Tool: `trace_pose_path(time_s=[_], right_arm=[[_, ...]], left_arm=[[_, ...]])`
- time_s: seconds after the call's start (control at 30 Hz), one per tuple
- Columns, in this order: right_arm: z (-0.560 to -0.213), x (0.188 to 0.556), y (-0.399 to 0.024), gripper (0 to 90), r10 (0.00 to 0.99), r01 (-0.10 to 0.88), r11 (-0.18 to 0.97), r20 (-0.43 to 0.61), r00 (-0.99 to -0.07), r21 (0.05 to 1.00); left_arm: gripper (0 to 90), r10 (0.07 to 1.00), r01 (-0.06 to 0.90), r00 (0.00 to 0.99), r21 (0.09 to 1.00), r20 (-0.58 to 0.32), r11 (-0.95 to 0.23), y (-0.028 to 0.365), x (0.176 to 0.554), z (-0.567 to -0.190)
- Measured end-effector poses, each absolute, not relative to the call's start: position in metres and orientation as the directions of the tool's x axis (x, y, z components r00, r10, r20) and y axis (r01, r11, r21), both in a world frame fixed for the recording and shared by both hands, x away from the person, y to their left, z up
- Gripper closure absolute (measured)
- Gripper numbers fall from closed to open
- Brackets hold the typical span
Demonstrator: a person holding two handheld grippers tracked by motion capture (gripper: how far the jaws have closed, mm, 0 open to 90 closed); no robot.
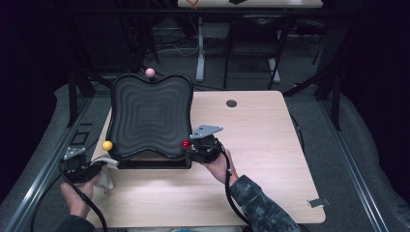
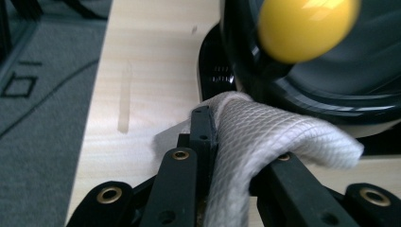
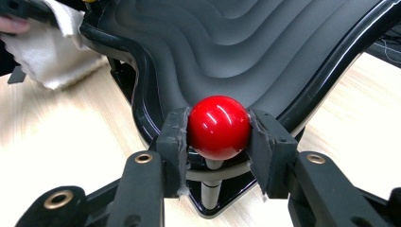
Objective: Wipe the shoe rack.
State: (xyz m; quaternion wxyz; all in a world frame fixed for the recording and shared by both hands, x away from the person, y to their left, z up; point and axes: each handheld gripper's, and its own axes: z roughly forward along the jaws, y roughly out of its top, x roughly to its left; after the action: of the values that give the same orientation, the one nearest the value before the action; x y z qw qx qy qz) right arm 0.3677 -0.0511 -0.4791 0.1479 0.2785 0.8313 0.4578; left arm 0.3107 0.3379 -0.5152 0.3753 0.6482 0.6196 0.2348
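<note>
So the black wavy tray (image 1: 150,116) sits tilted on the table (image 1: 270,145). Right gripper (image 3: 218,130) has its jaws pinching the red ball (image 3: 219,127) at the tray's near right corner, while the left gripper (image 2: 231,142) is clamped on a white cloth (image 2: 265,137) just below the yellow ball (image 2: 305,28) at the tray's near left corner.

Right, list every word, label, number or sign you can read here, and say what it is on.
None can be read.
Black ridged tray: no lettering shows.
Red knob, yellow knob, white cloth: plain.
Grey floor: a painted square outline, no words.
</note>
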Motion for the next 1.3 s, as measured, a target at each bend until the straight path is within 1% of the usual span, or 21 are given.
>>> trace_pose_path(time_s=[0.27,0.7,0.9,1.3], right_arm=[[-0.479,0.368,-0.051,60.0,0.598,0.328,0.428,0.008,-0.802,0.842],[-0.479,0.368,-0.051,60.0,0.596,0.33,0.428,0.011,-0.803,0.841],[-0.479,0.369,-0.051,60.0,0.595,0.331,0.428,0.014,-0.803,0.841],[-0.48,0.369,-0.051,60.0,0.593,0.331,0.428,0.015,-0.805,0.841]], left_arm=[[80.8,0.98,0.598,0.158,0.801,-0.118,0.0,0.326,0.305,-0.505],[81.2,0.969,0.581,0.214,0.813,-0.123,-0.025,0.31,0.294,-0.495],[81.2,0.964,0.582,0.231,0.813,-0.136,-0.025,0.305,0.292,-0.494],[81.2,0.945,0.568,0.295,0.822,-0.143,-0.053,0.289,0.291,-0.492]])
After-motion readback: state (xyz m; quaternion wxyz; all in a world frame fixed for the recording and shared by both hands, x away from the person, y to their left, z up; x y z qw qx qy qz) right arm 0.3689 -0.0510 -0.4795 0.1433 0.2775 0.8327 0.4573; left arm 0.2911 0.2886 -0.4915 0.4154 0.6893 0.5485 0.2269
